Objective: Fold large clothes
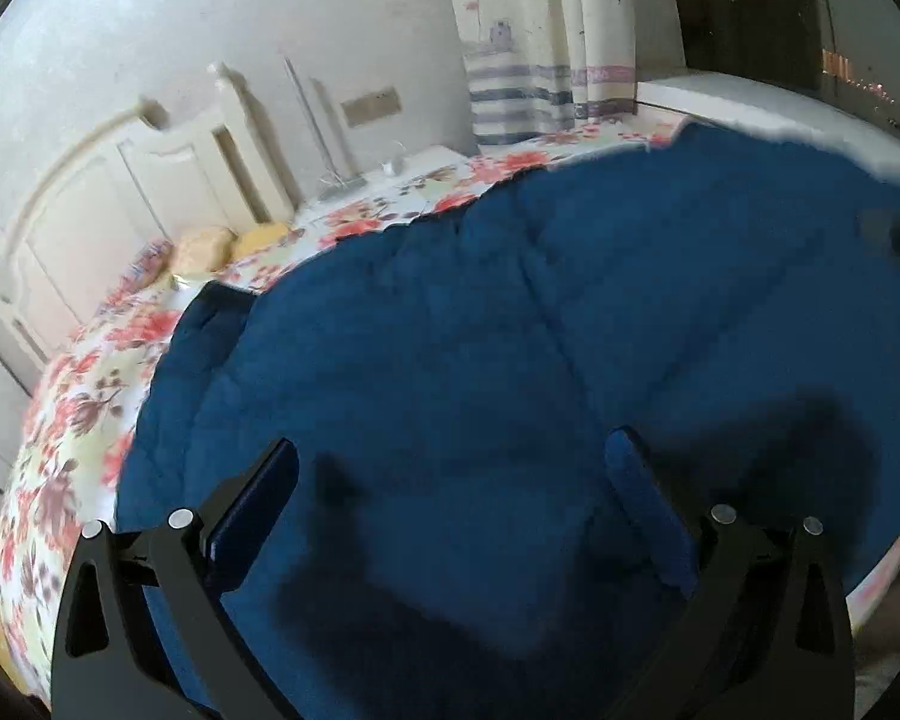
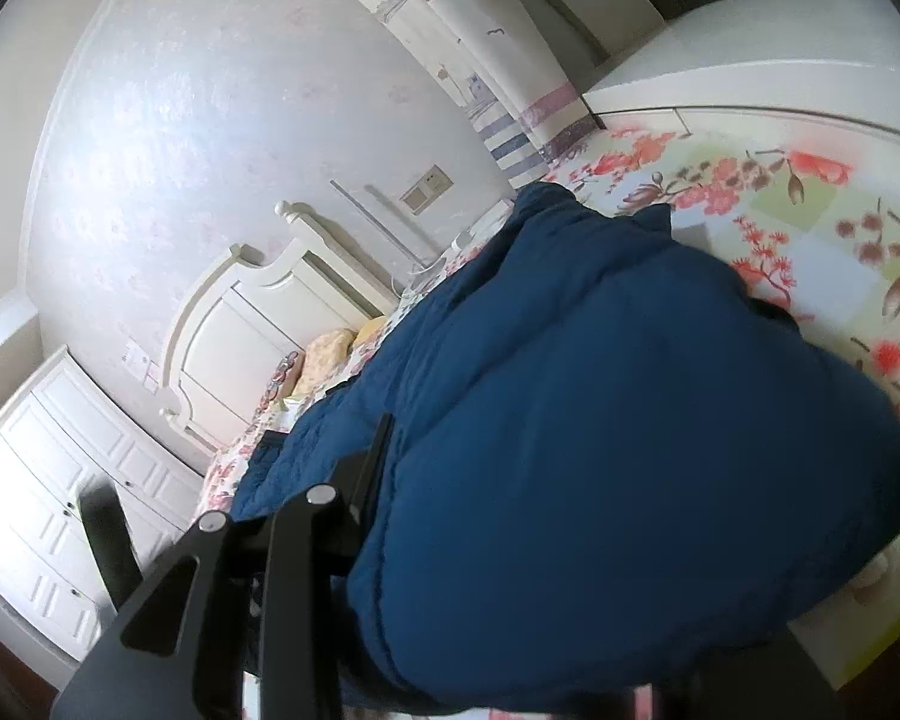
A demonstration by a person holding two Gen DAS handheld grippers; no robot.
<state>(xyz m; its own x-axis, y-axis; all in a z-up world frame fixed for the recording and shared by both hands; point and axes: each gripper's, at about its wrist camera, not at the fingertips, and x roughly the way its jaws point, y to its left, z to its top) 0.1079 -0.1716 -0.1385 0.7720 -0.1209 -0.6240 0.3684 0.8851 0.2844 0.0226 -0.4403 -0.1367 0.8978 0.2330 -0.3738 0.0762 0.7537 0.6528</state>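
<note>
Your blue quilted coat (image 1: 510, 330) lies spread across the floral bedsheet (image 1: 78, 420), filling the centre of the left wrist view from 3 o'clock round to 7 o'clock. Its stitched seams run diagonally across the padding, and a darker folded edge sits at about 9 o'clock of the garment, near the pillows.

In the right wrist view the same coat (image 2: 600, 450) bulges up in a thick mound that covers the lower right half of the picture, with its far tip at 12 o'clock of the mound, towards the curtain.

Your left gripper (image 1: 450, 480) hangs over the coat with its jaws spread wide and nothing between them; the blue pads (image 1: 648, 516) stand apart above the fabric, and their shadow falls on the cloth beneath.

Your right gripper (image 2: 390, 456) shows only its left finger at 7 o'clock; the other one is buried behind the fabric. The finger lies against the coat's edge, and the jaws look closed down on a fold of the coat.

Beyond the coat, yellow pillows (image 1: 204, 252) rest at 10 o'clock against the cream headboard (image 1: 150, 180). A striped curtain (image 1: 528, 48) hangs at 12 o'clock. In the right wrist view a white cabinet (image 2: 48, 510) stands at 8 o'clock.
</note>
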